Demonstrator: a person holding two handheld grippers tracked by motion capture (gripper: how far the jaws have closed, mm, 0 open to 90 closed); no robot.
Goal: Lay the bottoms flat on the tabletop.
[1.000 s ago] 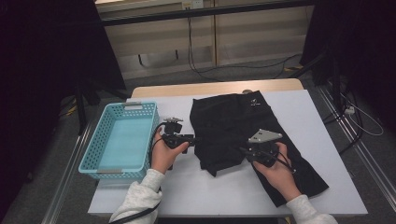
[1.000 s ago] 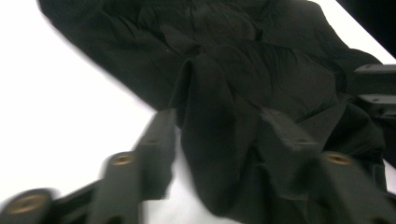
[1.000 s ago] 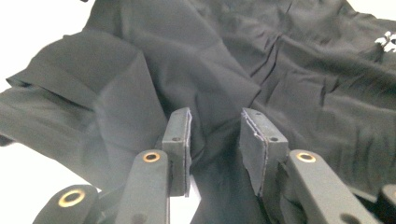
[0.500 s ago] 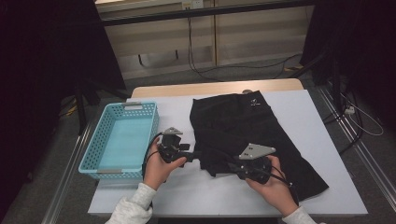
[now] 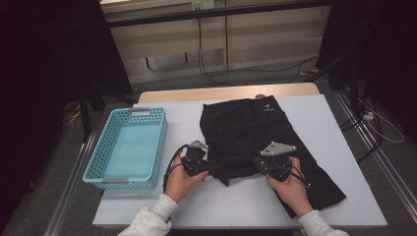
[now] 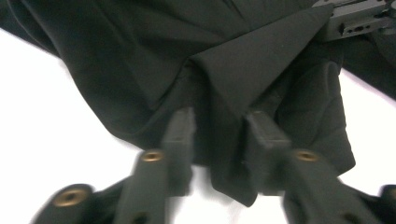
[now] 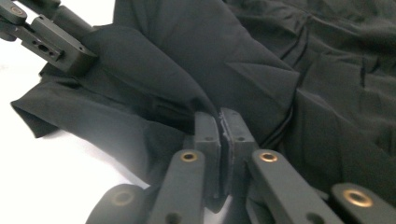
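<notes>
One black garment lies spread over the middle and right of the white bench, and both sets of fingers work at its near left edge. In the right gripper view a thin fold of the black cloth runs up between the right gripper, whose fingers are clenched on it with almost no gap left; they have just been closing, with the cloth between them. In the left gripper view a bunched ridge of the same cloth stands between the left gripper; its fingers have also just been closing and press against that ridge from both sides, though a wider gap remains between them than on the right. From above, the left gripper sits at the garment's left hem and the right gripper just to its right, the cloth between them drawn into a small pointed fold toward the person. Each gripper rests in a hand, with light sleeves coming from the near edge of the bench. Well to the left of the left fingers stands a light blue basket, lying along the bench's left side.
</notes>
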